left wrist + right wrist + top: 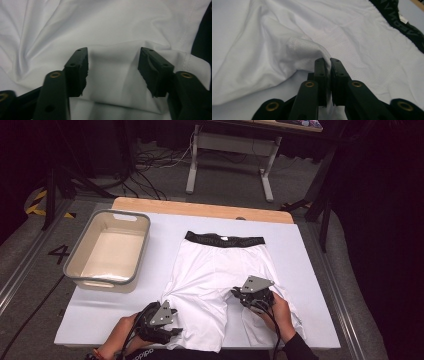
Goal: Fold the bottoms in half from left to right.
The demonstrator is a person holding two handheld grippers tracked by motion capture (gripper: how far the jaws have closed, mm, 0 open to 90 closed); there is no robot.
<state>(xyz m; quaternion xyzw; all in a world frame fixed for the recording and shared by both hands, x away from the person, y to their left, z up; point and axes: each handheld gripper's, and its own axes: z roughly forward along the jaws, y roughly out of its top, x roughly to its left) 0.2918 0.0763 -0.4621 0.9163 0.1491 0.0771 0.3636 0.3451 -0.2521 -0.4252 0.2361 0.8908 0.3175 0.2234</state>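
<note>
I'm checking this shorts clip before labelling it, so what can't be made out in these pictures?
- High view: the hems of the shorts lie under the left gripper and right gripper.
- High view: waistband lettering too small to read.
- Left gripper view: the jaws straddle the cloth; contact can't be told.
- High view: the near wall hides part of the bin floor.

You get even overhead light on the white shorts (215, 280), with soft fold shadows; beyond them the room falls dark. Close up, the tongs look slightly soft and the cloth nearly glares.
</note>
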